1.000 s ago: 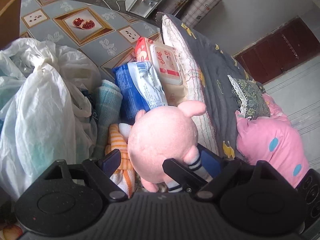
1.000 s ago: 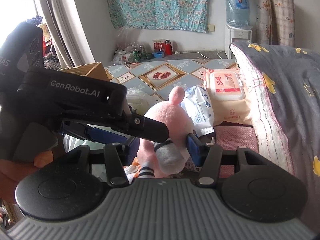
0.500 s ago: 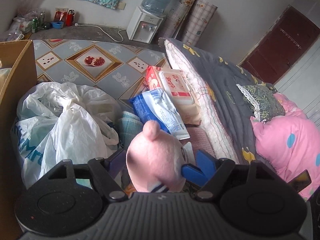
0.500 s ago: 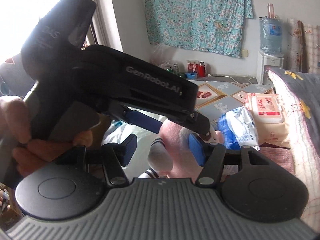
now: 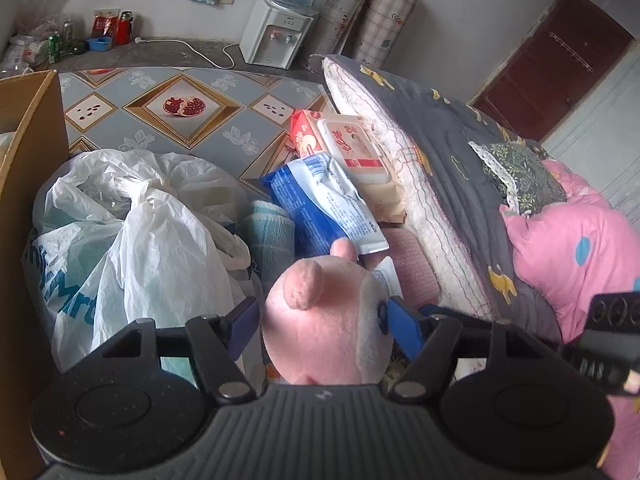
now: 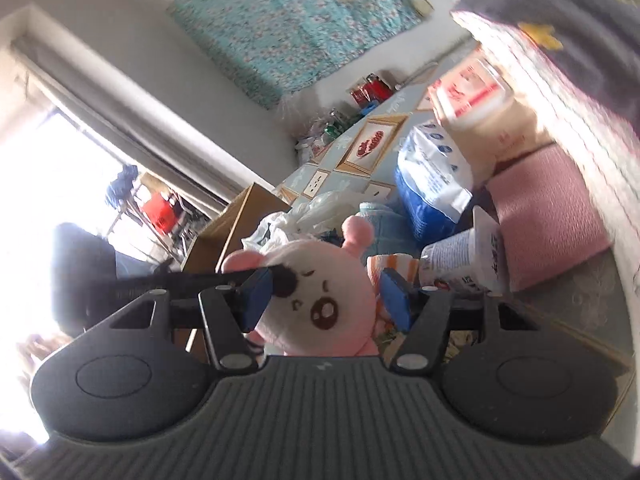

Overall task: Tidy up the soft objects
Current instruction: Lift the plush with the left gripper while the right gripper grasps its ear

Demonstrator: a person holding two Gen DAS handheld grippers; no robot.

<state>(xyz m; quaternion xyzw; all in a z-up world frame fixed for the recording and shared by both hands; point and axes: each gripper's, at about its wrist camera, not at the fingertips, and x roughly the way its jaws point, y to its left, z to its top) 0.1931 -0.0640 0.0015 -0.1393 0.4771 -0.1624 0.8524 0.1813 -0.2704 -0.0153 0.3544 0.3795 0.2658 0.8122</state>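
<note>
Two grippers are on the same round pink plush toy with a white face (image 5: pixel 320 320) right now. Left gripper (image 5: pixel 320 322) has its blue-padded fingers (image 5: pixel 402 326) on either side of the toy's head, and they're closing in, the right pad already touching the cheek while the left pad looks just shy of the plush. Right gripper (image 6: pixel 326 294) comes at the toy's face from the other side, its blue fingers (image 6: pixel 256 294) spread around it and opening slightly, the left one against the head, the other with a small gap. That view is tilted and blurry, so contact is hard to call. In it a black finger of the left gripper crosses over the toy's eye. Just beyond the toy sits a white squeeze tube (image 6: pixel 464 256) and an orange-and-white striped cloth (image 6: pixel 394 262), then a folded pink knit cloth (image 6: pixel 548 216) against the edge of the dark grey quilt with yellow prints (image 5: pixel 448 152). Left of the toy is a heap of crumpled white plastic bags (image 5: pixel 132 224) next to a brown cardboard box (image 5: pixel 28 168). Further out there's a rolled teal towel (image 5: pixel 270 228), a blue-and-white plastic pack (image 5: pixel 320 200) and a peach wet-wipes pack with a hard lid (image 5: pixel 352 148), all on the patterned floor mat with a pomegranate picture (image 5: pixel 184 106). Way back stands a white water dispenser (image 5: pixel 276 36).
</note>
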